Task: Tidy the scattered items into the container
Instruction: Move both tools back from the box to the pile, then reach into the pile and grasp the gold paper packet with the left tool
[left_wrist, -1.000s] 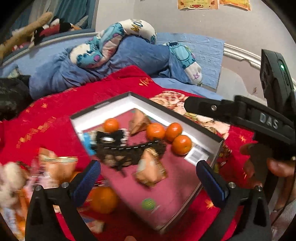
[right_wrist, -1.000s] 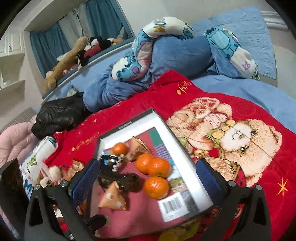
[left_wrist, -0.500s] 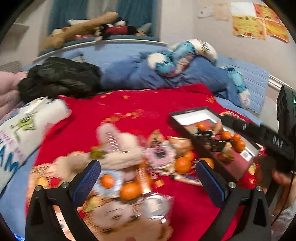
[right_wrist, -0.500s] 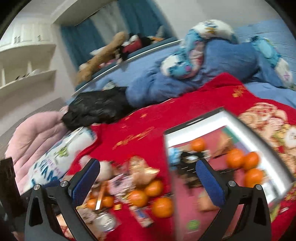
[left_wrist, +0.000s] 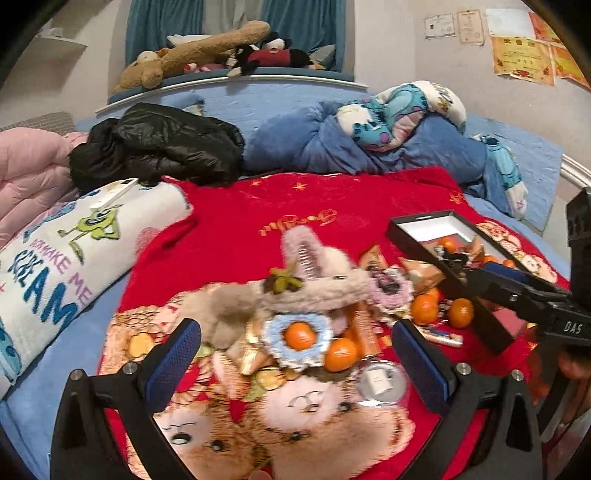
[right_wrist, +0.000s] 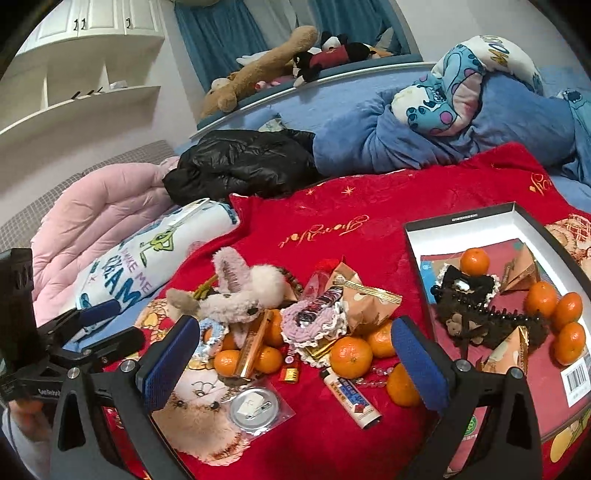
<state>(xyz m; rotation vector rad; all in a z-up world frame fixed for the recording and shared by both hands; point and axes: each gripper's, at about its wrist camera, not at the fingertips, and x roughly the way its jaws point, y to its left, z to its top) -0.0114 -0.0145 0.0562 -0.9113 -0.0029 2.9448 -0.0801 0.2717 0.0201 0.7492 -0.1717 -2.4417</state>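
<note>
Oranges (right_wrist: 351, 356) lie heaped with snacks near-left of the box (right_wrist: 461, 218) on the red blanket (right_wrist: 369, 206); you hold both claws, left (left_wrist: 295, 354) and right (right_wrist: 295, 354), spread empty over them, ready to pick.

One box (right_wrist: 517, 221), four tangerines (right_wrist: 542, 298) inside, one lighter (right_wrist: 351, 398), one round tin (right_wrist: 254, 407), one fluffy headband (right_wrist: 243, 291)

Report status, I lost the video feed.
Left tongs and right tongs open, empty. Box part filled. Oranges and lighter lie loose on the blanket.
</note>
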